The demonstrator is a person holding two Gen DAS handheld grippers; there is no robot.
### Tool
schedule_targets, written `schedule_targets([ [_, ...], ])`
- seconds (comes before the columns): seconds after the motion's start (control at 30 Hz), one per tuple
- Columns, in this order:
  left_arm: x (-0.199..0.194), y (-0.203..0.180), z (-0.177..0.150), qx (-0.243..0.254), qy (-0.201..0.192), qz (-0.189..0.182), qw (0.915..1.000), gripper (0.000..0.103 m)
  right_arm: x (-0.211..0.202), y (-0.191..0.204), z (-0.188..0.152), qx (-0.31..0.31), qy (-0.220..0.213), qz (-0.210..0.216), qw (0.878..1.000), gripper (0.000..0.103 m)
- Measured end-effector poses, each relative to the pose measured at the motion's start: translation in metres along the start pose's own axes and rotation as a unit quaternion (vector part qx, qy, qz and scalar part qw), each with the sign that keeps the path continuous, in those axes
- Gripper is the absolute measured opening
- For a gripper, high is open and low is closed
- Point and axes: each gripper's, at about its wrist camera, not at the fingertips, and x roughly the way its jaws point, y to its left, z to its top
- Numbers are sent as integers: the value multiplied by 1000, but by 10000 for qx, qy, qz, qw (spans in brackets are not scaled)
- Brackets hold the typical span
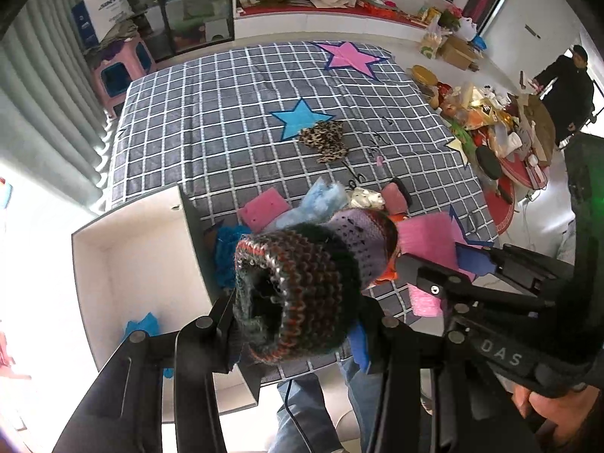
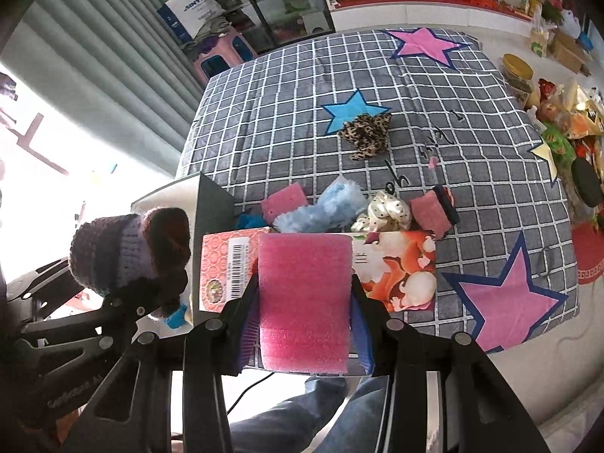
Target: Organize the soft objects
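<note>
My left gripper [image 1: 294, 309] is shut on a knitted hat [image 1: 302, 287] with dark, red and lilac stripes, held above the near table edge beside the white box [image 1: 151, 264]; the hat also shows in the right wrist view [image 2: 128, 249]. My right gripper [image 2: 304, 302] is shut on a pink foam sponge [image 2: 304, 302], seen in the left wrist view [image 1: 426, 245] too. On the checked cloth lie a smaller pink sponge [image 2: 285, 200], a light blue fluffy piece [image 2: 324, 207], a white dotted fabric [image 2: 385, 211], a dark pink sponge [image 2: 430, 207] and a leopard-print cloth [image 2: 364, 130].
An orange printed carton [image 2: 392, 264] lies behind the held sponge. The white box holds a blue item [image 1: 141, 326]. A cluttered round table [image 1: 502, 132] and a standing person [image 1: 570, 90] are at the right. A pink stool [image 1: 120, 68] stands at the far left.
</note>
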Motion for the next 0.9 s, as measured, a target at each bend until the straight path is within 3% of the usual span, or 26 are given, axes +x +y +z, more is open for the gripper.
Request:
schedule_targets([
  [0.47, -13, 49, -21, -585, -158, 162, 9980, 48, 14, 47, 5, -586, 177, 130, 9980, 44],
  [0.9, -19, 99, -48, -1290, -186, 395, 9907, 48, 37, 96, 8, -1265, 599, 288, 9897, 44],
])
